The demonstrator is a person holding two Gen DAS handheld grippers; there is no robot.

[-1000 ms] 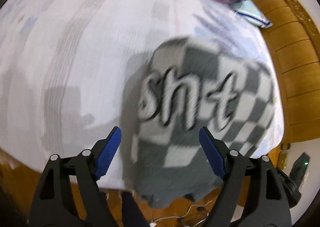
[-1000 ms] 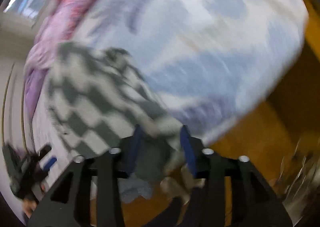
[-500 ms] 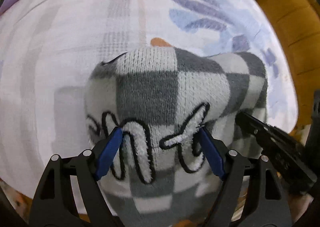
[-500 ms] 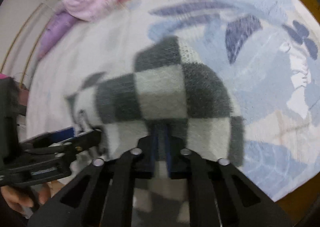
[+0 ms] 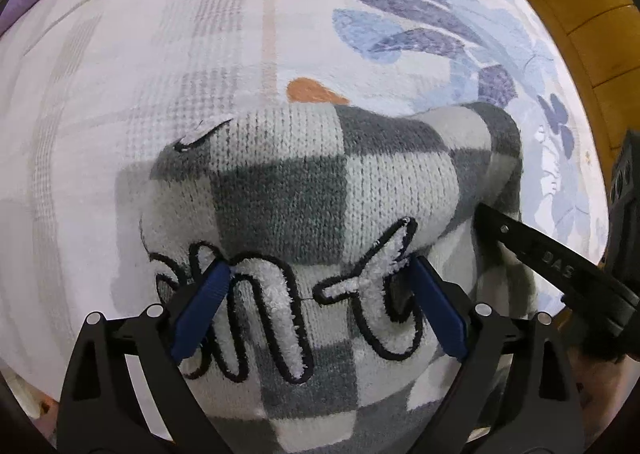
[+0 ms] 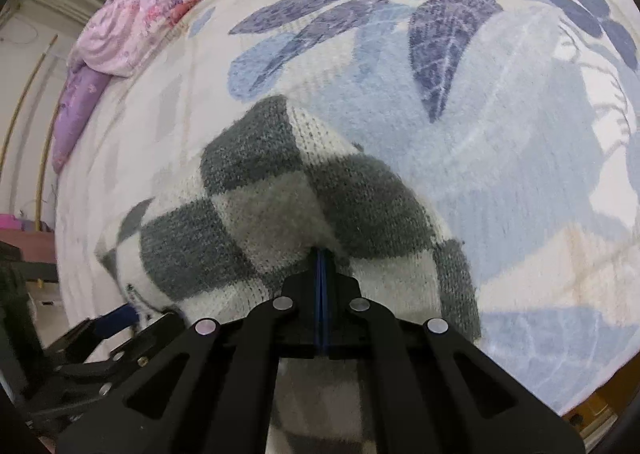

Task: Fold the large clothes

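1. Checkered sweater (image 5: 280, 206) lies bunched on the bed (image 5: 120, 74), directly under and ahead of both sets of fingers.
2. Left gripper (image 5: 316, 306): fingers spread wide, have just been opening; knit sits between them, pads not pressing.
3. Right gripper (image 6: 322, 274): fingers clamped flat together, nipping a sweater fold at their tips.
4. Right is the holding hand; sweater's bulk runs away from its fingers, toward the left gripper.
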